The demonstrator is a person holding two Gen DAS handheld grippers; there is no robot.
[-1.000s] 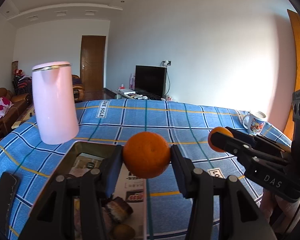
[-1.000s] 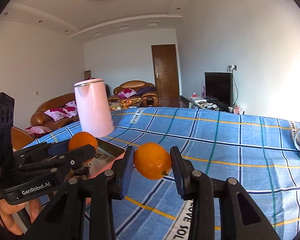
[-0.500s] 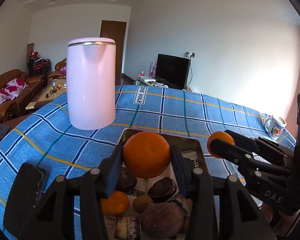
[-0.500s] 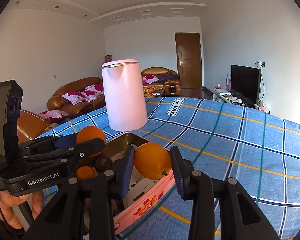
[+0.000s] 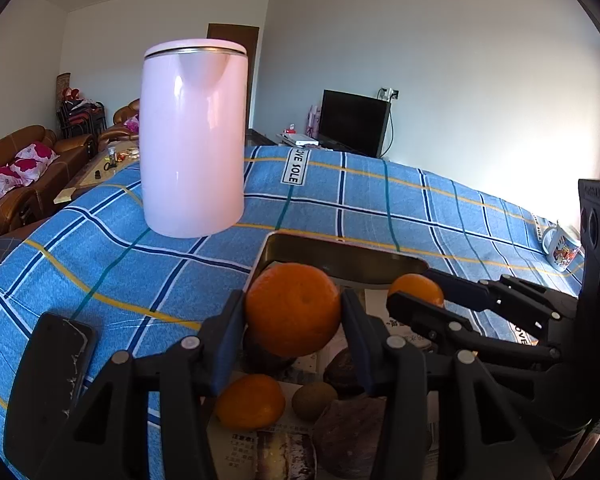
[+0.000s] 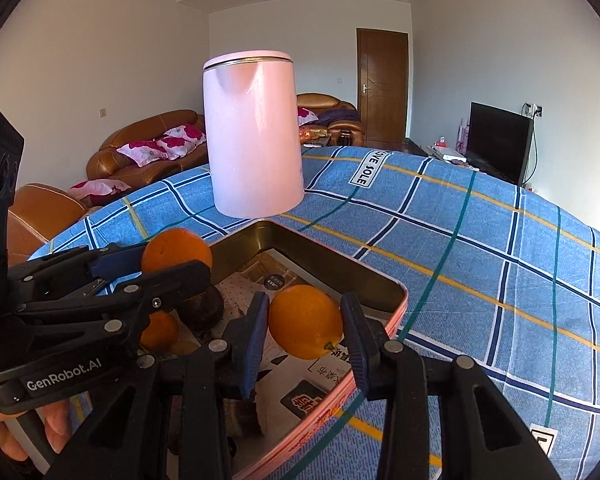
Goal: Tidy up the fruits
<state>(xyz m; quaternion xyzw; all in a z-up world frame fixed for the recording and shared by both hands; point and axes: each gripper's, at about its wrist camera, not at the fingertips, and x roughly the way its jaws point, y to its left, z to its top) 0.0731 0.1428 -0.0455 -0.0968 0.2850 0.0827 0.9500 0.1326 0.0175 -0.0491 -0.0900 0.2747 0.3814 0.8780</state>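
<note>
My left gripper [image 5: 293, 316] is shut on an orange [image 5: 293, 308] and holds it above the metal tin tray [image 5: 340, 258]. My right gripper [image 6: 305, 330] is shut on a second orange [image 6: 305, 322] and holds it over the same tray [image 6: 332, 264], which has a pink outer rim. In the right wrist view the left gripper [image 6: 168, 268] with its orange [image 6: 176, 248] is at the left. In the left wrist view the right gripper [image 5: 414, 298] with its orange [image 5: 416, 288] is at the right. In the tray lie a small orange [image 5: 250, 400], a kiwi [image 5: 314, 400] and dark fruits [image 5: 352, 436] on newspaper.
A tall pink kettle [image 5: 194, 136] stands on the blue checked tablecloth [image 5: 140, 268] just behind the tray. A black phone [image 5: 48, 384] lies at the left. A printed mug [image 5: 560, 246] stands at the far right. Sofas and a TV are beyond the table.
Both grippers moved forward and down over the tray with their oranges still held. The kettle and the tray look closer and larger.
</note>
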